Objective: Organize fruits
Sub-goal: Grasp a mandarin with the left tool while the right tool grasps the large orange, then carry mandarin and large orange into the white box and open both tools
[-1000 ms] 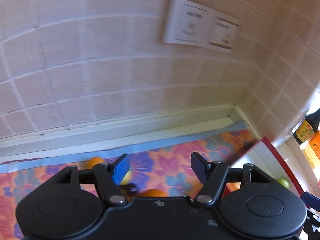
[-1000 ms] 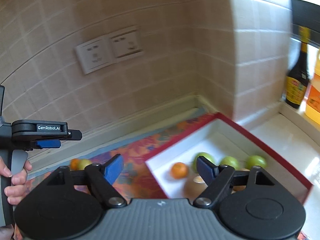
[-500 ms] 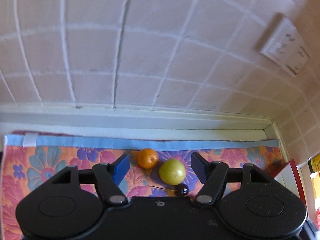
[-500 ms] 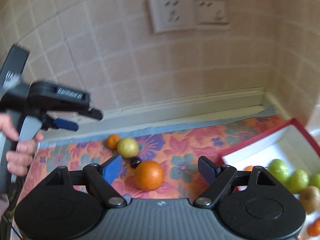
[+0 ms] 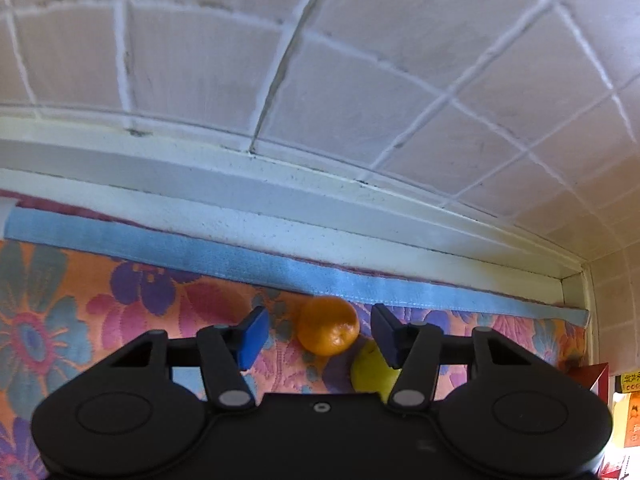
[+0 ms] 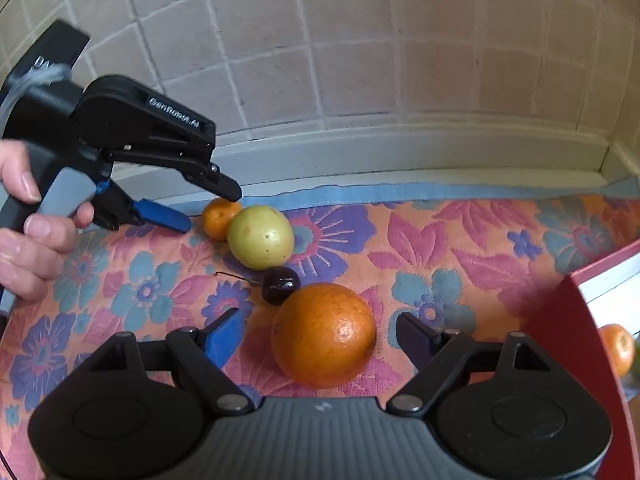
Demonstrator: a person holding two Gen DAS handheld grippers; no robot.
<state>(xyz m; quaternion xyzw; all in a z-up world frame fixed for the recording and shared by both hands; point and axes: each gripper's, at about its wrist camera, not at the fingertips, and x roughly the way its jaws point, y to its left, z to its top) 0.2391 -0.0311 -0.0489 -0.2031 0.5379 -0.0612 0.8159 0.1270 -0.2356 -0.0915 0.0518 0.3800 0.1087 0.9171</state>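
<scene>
Cherry (image 6: 281,285) sits between big orange (image 6: 324,335) and yellow fruit (image 6: 261,237); both claws open, left (image 5: 316,334) closing.

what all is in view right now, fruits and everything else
small orange: 1, orange, on the cloth near the wall, between the left tongs' fingers
yellow-green fruit: 1, beside the small orange
cherry: 1, dark, stemmed, between the yellow-green fruit and large orange
large orange: 1, orange, between the right tongs' fingers
floral cloth: 1, orange, pink and blue
red box: 1, white inside, far right, fruit inside
tiled wall: beige, behind
left tongs: black, blue pads, just been closing, not touching the orange
right tongs: open
hand: on the left tongs' handle
</scene>
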